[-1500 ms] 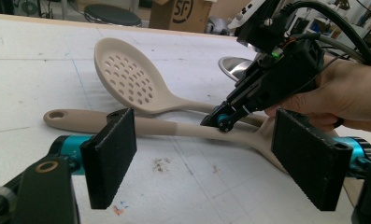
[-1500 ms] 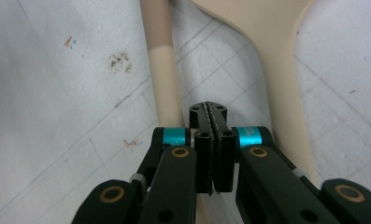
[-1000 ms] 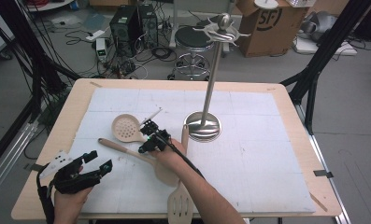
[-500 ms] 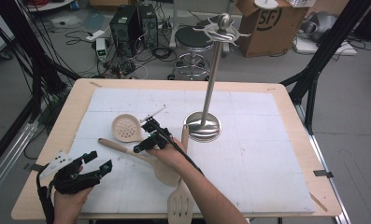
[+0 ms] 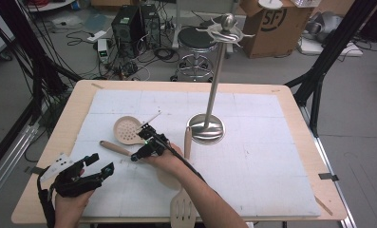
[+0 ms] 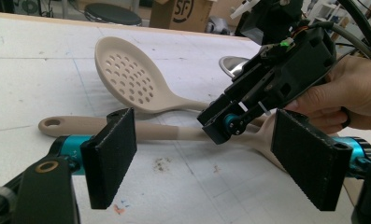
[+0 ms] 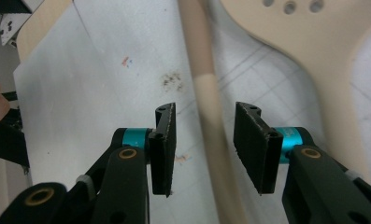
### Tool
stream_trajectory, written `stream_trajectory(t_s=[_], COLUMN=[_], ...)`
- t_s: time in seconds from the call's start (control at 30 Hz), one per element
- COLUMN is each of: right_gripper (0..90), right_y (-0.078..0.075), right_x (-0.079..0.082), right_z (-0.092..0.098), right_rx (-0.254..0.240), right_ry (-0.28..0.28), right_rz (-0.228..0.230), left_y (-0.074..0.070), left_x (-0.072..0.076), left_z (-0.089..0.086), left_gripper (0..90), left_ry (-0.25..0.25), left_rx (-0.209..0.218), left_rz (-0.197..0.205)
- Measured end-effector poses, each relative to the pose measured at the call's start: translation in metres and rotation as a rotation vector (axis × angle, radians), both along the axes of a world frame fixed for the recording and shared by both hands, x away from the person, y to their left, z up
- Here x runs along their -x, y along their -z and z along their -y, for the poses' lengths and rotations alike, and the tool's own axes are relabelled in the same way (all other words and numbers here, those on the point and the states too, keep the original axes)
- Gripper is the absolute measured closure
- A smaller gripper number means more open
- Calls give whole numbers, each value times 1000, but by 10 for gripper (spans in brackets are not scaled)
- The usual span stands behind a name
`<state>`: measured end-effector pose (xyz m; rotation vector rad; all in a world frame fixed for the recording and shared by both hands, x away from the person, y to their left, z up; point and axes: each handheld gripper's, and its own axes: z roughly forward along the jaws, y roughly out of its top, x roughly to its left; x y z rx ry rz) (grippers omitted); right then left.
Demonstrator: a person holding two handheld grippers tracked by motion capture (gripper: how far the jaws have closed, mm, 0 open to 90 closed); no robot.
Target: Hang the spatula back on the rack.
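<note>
Wooden spoon handle (image 7: pixel 210 107) between open right tool (image 7: pixel 204 135)

Right gripper shifts slightly left toward the spoon handle

Over the last second the right gripper (image 5: pixel 139 142) has crept a little toward the table's left edge and dipped lower; its parted jaws now straddle the long wooden handle (image 7: pixel 210 100), with a gap on either side.

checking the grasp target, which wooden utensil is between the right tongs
The plain spoon handle, lying straddled by the open right tongs; the perforated skimmer lies beside them.
</note>
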<state>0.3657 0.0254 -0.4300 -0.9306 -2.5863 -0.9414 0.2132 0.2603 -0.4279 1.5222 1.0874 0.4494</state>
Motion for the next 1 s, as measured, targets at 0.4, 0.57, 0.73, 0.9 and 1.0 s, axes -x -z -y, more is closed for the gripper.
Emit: stream_trajectory(t_s=[0.4, 0.57, 0.73, 0.9, 1.0], right_gripper=[621, 633, 666, 720, 723], right_y=[1, 4, 4, 4, 4], right_x=[2, 3, 7, 9, 11], right_z=[-19, -21, -24, -26, -28], right_rx=[80, 134, 159, 200, 210], right_ry=[-23, -36, -45, -77, -86], right_rz=[45, 70, 106, 171, 188], left_y=[0, 0, 0, 0, 0], left_x=[5, 5, 5, 6, 6], left_z=[-2, -4, -5, -4, -2], left_gripper=[230, 230, 230, 230, 231], left_ry=[-8, -13, -17, -14, -12], left_rx=[2, 6, 8, 5, 7], left_rz=[0, 0, -1, -3, -2])
